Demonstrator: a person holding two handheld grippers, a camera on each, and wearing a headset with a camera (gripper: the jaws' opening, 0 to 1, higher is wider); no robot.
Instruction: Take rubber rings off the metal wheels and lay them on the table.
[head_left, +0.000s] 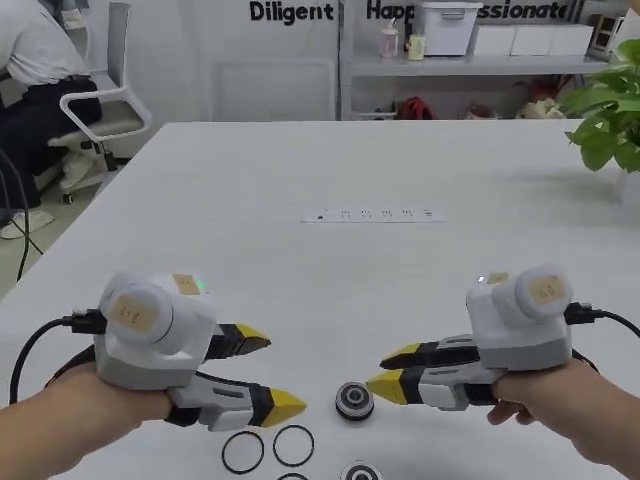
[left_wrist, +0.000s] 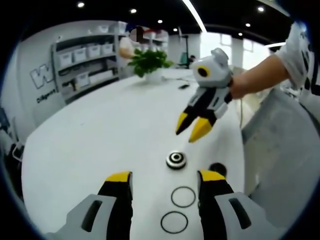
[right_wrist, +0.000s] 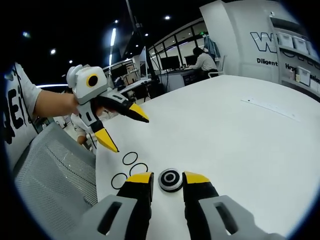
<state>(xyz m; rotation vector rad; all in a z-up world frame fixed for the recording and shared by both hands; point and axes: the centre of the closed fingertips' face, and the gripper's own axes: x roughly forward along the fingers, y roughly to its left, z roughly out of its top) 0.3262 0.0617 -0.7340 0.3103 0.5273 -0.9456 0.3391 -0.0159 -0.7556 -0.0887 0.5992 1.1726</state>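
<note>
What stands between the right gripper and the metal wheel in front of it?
Nothing visible. The open fingers of the right gripper point at the metal wheel just ahead, with bare table between. The loose rubber rings lie aside, nearer the left gripper.

Opposed low gripper views, same wheel (left_wrist: 176, 160) between

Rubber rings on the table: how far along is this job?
Done: three rubber rings lie loose on the table. In hand: nothing is gripped; the open right gripper lines up on a metal wheel, the left gripper open nearby. Left: that wheel's dark ring, it seems, and perhaps a second wheel at the near edge.
</note>
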